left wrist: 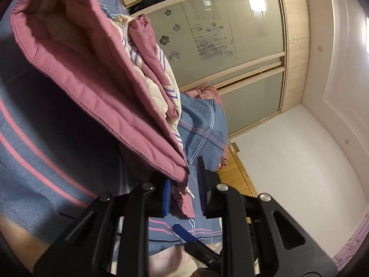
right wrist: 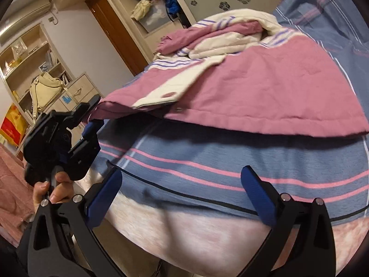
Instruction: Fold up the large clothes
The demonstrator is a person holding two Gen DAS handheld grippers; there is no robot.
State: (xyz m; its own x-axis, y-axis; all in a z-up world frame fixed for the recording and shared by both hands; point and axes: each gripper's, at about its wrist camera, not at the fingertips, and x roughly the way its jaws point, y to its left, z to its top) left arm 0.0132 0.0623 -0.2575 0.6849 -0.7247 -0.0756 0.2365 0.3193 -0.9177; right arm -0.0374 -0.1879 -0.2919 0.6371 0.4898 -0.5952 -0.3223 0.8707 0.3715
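Observation:
A quilted pink jacket point(right wrist: 265, 94) with a cream, blue-striped lining point(right wrist: 221, 46) lies partly lifted over a bed with a blue, pink-striped sheet point(right wrist: 207, 159). My left gripper point(left wrist: 184, 184) is shut on the jacket's pink hem corner point(left wrist: 180, 173) and holds it above the sheet; the jacket point(left wrist: 87, 73) stretches away up-left. The left gripper also shows in the right wrist view point(right wrist: 93, 115), pinching the hem corner. My right gripper point(right wrist: 182, 191) is open and empty, low over the sheet near the bed's front edge, below the jacket's lifted hem.
A wardrobe with frosted flower-patterned sliding doors point(left wrist: 230, 46) stands beyond the bed. Clothes are piled in an open compartment point(right wrist: 156, 2). A brown door point(right wrist: 115, 30) and shelves with a cream bag point(right wrist: 46, 90) are at left. A pink blanket point(right wrist: 207, 235) hangs at the bed's front edge.

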